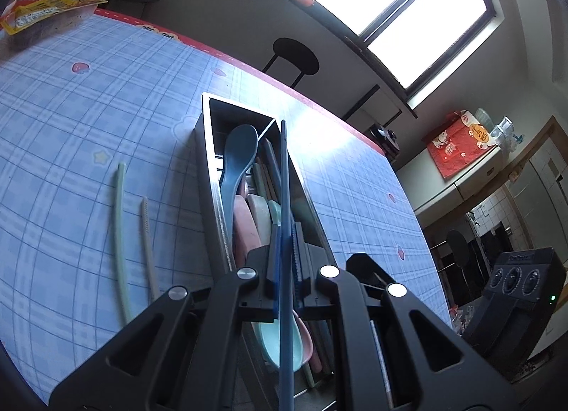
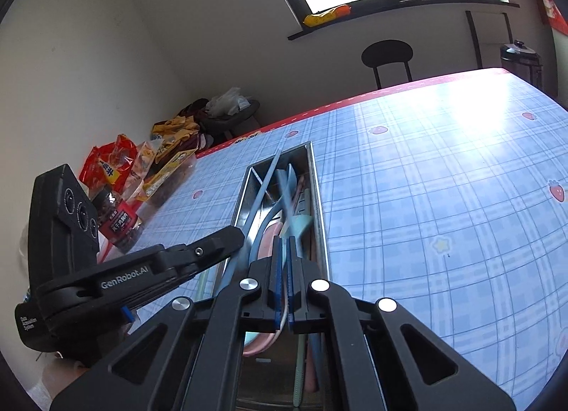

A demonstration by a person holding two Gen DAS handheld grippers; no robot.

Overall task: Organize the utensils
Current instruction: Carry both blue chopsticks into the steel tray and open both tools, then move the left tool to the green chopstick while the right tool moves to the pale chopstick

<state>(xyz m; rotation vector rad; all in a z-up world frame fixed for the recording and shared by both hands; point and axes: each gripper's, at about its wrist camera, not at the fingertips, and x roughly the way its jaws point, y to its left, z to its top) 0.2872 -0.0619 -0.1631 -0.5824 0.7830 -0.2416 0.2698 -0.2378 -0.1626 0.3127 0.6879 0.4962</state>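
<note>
Left gripper (image 1: 284,269) is clamped on a dark blue chopstick (image 1: 284,180) over the metal utensil tray (image 1: 207,162) on the checked table (image 1: 88,109). Right gripper (image 2: 284,269) is closed with nothing gripped, hovering above the tray. Two pale chopsticks (image 1: 120,233) lie on the table beside the tray.

The desk (image 2: 443,180) right of the metal tray (image 2: 317,191) lay open. Left of it, two chopsticks (image 1: 120,233), snack bags (image 2: 117,166) and the left tool (image 2: 234,233) crowded the way.
</note>
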